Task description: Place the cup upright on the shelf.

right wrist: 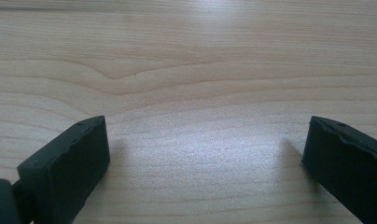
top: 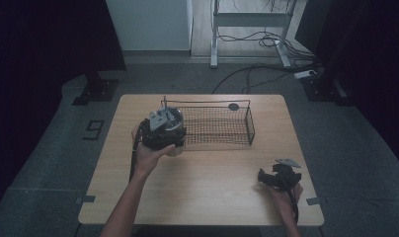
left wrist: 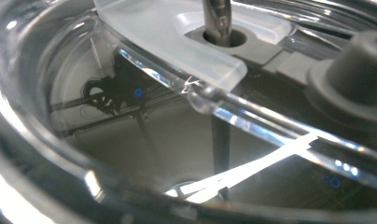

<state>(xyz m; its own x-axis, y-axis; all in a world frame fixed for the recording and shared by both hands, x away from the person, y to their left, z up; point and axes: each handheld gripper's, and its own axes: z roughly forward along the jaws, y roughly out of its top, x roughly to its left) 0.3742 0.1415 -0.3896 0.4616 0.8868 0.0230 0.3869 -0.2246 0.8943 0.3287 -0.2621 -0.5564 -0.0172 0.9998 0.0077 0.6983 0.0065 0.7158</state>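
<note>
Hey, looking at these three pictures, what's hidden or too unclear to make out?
- Left gripper, high view: its jaws are covered by its own body and grey plate, so open or shut cannot be told.
- Clear container, left gripper view: too close, glare and reflections hide its contents; its outline runs past every edge.
- Small dark round thing by the wire basket, high view: too small to identify.
- Right gripper, right gripper view: jaws open over bare wooden table.
</note>
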